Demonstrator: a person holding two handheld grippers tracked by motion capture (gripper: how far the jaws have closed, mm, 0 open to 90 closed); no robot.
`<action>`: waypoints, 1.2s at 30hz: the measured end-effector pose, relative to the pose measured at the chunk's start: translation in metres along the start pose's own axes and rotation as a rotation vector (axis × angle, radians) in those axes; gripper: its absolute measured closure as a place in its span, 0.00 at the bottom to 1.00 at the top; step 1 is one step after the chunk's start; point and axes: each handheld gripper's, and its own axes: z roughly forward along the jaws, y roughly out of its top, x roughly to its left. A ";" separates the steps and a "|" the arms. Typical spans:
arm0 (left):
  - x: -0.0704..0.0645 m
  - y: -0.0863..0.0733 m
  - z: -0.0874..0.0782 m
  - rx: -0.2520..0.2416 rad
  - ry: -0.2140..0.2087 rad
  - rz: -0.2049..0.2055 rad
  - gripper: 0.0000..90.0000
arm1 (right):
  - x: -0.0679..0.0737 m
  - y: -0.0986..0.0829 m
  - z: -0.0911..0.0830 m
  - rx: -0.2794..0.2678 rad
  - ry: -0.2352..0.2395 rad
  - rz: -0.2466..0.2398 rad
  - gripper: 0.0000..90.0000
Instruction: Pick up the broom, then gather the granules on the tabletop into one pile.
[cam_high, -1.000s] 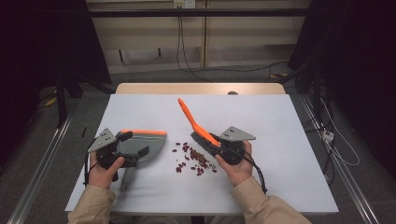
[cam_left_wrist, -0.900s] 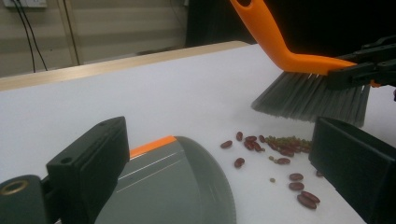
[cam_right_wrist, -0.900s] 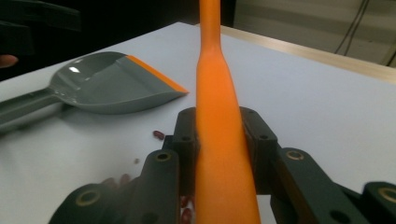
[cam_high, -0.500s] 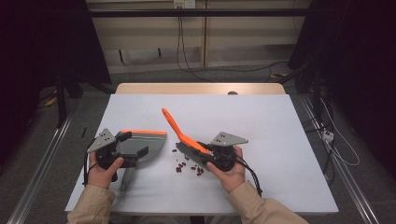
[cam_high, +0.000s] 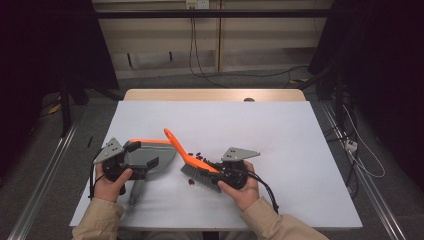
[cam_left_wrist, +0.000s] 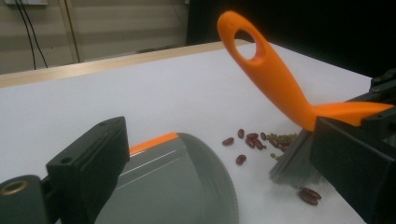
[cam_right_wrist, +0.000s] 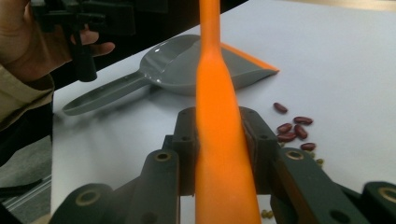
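Even overhead light falls on the white table (cam_high: 280, 150), which reads bright and flat, while the room around it sinks into near-black at both sides. Shadows are soft and short, hugging the dustpan (cam_right_wrist: 187, 70) and the brush (cam_high: 197, 167). The high view is slightly grainy and soft. In the right gripper view the orange brush handle (cam_right_wrist: 219, 140) close to the lens is blurred, and its colour glows almost saturated

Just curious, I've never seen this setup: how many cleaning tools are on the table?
2: a grey plastic dustpan with an orange lip at the left, and an orange-handled brush beside it, by scattered red beans.
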 end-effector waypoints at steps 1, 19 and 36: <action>0.000 0.000 0.000 -0.001 -0.001 -0.001 0.06 | 0.000 -0.001 0.001 0.003 0.008 0.005 0.79; 0.000 -0.001 0.000 0.004 -0.006 0.002 0.06 | 0.005 -0.008 0.020 0.057 0.113 0.047 0.79; 0.000 -0.001 0.000 0.003 -0.005 0.002 0.06 | -0.017 -0.009 0.019 0.076 0.081 0.064 0.78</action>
